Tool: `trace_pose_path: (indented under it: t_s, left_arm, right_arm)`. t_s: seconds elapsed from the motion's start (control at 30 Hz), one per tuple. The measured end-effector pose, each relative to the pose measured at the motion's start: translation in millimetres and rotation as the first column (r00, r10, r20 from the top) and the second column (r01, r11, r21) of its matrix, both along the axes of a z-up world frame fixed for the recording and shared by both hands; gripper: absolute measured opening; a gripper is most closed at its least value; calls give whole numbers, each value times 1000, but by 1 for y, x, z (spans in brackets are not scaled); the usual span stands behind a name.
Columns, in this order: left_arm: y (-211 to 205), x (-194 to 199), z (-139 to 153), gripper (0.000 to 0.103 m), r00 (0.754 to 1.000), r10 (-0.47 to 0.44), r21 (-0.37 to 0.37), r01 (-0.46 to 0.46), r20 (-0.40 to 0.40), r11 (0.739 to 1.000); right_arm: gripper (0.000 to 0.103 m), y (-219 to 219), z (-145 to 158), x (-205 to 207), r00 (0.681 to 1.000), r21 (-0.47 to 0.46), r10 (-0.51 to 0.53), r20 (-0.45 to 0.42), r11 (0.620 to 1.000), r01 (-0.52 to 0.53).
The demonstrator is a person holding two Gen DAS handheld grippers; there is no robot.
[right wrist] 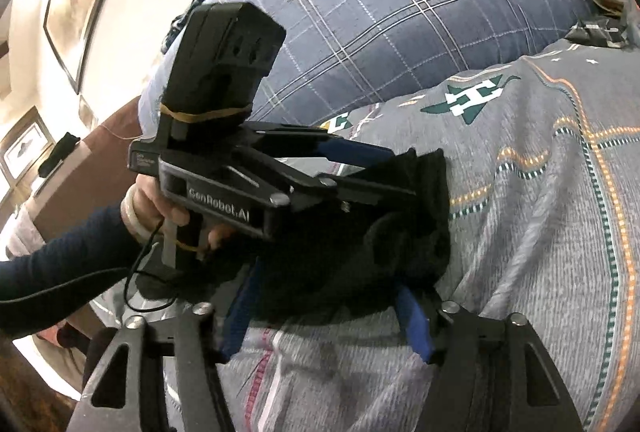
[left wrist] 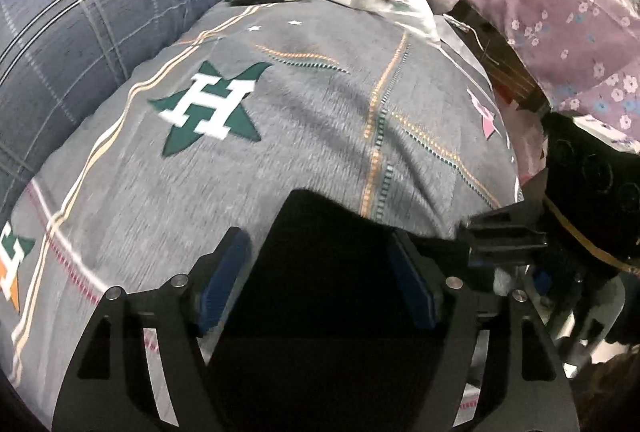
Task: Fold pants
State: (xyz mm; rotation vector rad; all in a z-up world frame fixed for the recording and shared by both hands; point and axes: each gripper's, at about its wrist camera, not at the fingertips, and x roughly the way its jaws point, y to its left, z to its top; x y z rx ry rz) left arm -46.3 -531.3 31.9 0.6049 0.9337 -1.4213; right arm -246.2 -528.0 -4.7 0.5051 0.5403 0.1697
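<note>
Pants point(right wrist: 352, 232): black, bunched, lying on your grey bed cover point(right wrist: 540, 232). Your left gripper point(left wrist: 320, 280) and right gripper point(right wrist: 324, 320), at 6 o'clock, both spread wide around them.

The left gripper point(right wrist: 384, 172) is black, with blue finger pads point(right wrist: 360, 150), silver screw heads at the linkage joints and white "GenRobot.AI" lettering on its side. A black box sits on top, bound on with a yellow rubber band. A thin black cable loops below the handle. The left hand point(right wrist: 160, 204) is bare skin, with a pale bangle and a dark navy sleeve behind it. The right gripper point(right wrist: 326, 316) matches: black frame, blue pads.
</note>
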Motion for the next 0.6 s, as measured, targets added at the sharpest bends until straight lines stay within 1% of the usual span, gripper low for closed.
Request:
trace_pose_path:
  t_s: [0.03, 0.07, 0.1, 0.13, 0.17, 0.23, 0.33, 0.4, 0.43, 0.53, 0.57, 0.6]
  left_arm:
    - [-3, -2, -1, 63, 1000, 0, -3, 0, 17, 1000]
    - [-5, -3, 0, 50, 1000, 1, -10, -1, 30, 1000]
    - [-5, -2, 1, 43, 1000, 13, -18, -12, 27, 1000]
    - [-7, 1, 2, 27, 1000, 29, -22, -29, 10, 999]
    - [-4, 6, 4, 18, 998, 54, -23, -54, -22, 998]
    - [4, 9, 10, 14, 997, 72, -49, -74, -42, 996]
    - [29, 11, 32, 14, 993, 96, -128, -105, -71, 986]
    - [56, 17, 55, 14, 984, 133, -200, -155, -115, 968]
    - [64, 19, 60, 14, 981, 145, -218, -170, -129, 961]
    - [113, 31, 83, 14, 957, 220, -284, -267, -187, 921]
    - [132, 37, 87, 14, 943, 247, -300, -307, -222, 903]
    - [157, 44, 89, 14, 923, 279, -317, -356, -265, 879]
  right_arm:
    - [34, -4, -2, 3, 1000, 5, -19, -12, 1000, 19]
    - [23, -8, -4, 6, 999, 22, -31, -23, 999, 32]
    - [18, -12, -5, 8, 999, 47, -30, -23, 998, 31]
    - [17, -14, -5, 8, 999, 58, -28, -22, 998, 29]
    - [16, -14, -3, 8, 999, 54, -26, -21, 998, 27]
    - [15, -9, 3, 7, 999, 21, -27, -19, 999, 27]
    - [12, 0, 23, 4, 1000, -4, -16, 11, 1000, 16]
    - [12, 12, 45, 3, 999, -53, 12, 34, 999, -11]
    - [12, 19, 57, 5, 999, -84, 30, 43, 996, -27]
    - [12, 52, 92, 13, 991, -182, 119, 59, 977, -107]
    - [12, 65, 103, 19, 986, -211, 160, 57, 967, -144]
    - [12, 79, 108, 23, 977, -235, 207, 48, 953, -190]
